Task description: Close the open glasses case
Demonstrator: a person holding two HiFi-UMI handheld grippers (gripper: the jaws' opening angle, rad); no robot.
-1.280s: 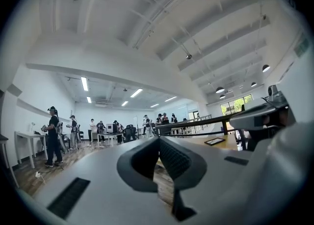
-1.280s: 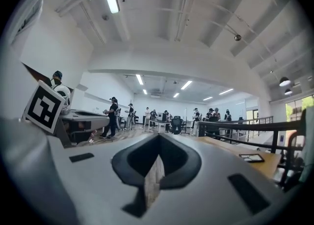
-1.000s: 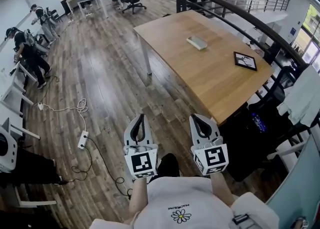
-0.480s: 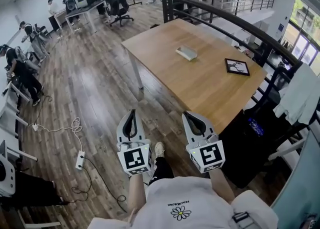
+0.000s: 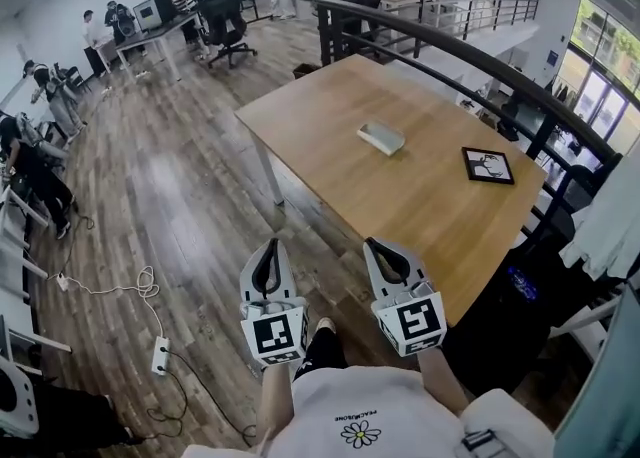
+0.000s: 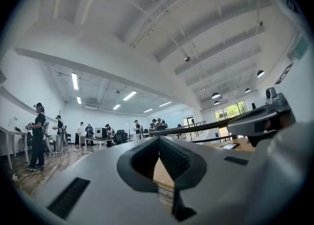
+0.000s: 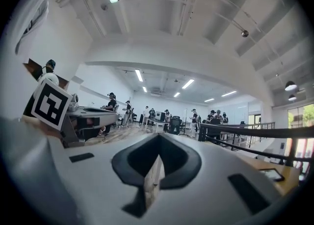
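Note:
A grey-green glasses case lies near the middle of the wooden table in the head view. It is too small to tell how its lid stands. My left gripper and right gripper are held side by side over the floor, short of the table's near corner and well apart from the case. Both point level toward the table. Each is shut, tips together, with nothing held, as the left gripper view and the right gripper view show.
A black-framed picture lies on the table's right part. A dark railing runs behind the table. A power strip with cable lies on the wood floor at left. People stand by desks far back left. Dark bags sit right of the table.
The person has walked toward the table, so the table and the case sit nearer and lower in the head view. Both grippers came forward with the body and stayed shut.

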